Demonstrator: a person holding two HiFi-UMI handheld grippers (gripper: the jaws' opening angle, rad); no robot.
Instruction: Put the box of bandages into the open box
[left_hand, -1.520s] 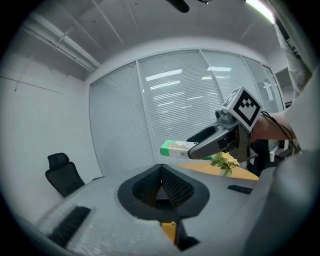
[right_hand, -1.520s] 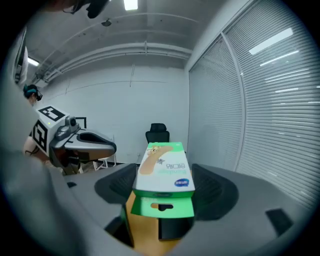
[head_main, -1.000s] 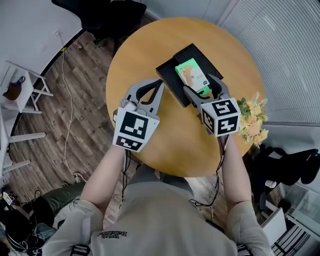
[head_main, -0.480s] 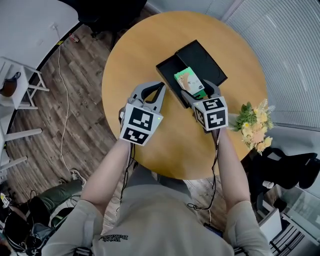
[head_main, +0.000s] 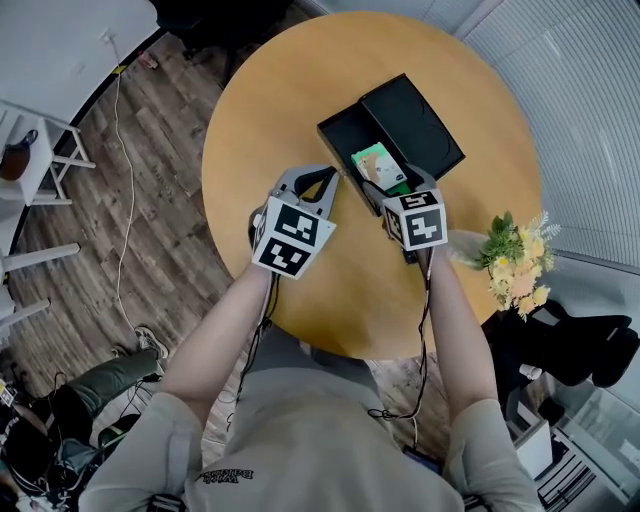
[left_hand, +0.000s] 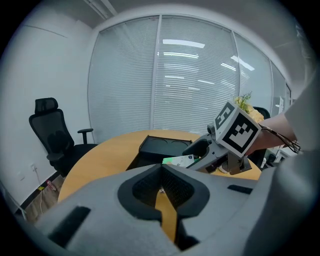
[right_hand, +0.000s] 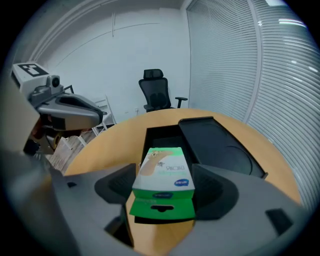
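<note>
Round wooden table (head_main: 255, 110), seen from above. At left, the left gripper (head_main: 318, 176) hovers over the table's near-left part with its jaws drawn together and nothing between them; its own view shows the two pads meeting at the tips (left_hand: 161, 169), with bare tabletop visible through the slit below.

At centre, the open box (head_main: 342, 132) rests on the table as a black tray, with its black lid (head_main: 415, 122) lying just beside it on the right, touching along one edge.

The right gripper (head_main: 392, 187) is clamped on the box of bandages (head_main: 377, 165), a green and white carton pinched by its long sides. The carton is held lengthwise over the near end of the tray, its far end above the tray's hollow (right_hand: 162, 136) and its green flap end (right_hand: 161, 207) overhanging the near wall. Whether it touches the tray floor cannot be told.

At the table's right edge, well apart from the box, stands a bunch of yellow flowers (head_main: 515, 268).
</note>
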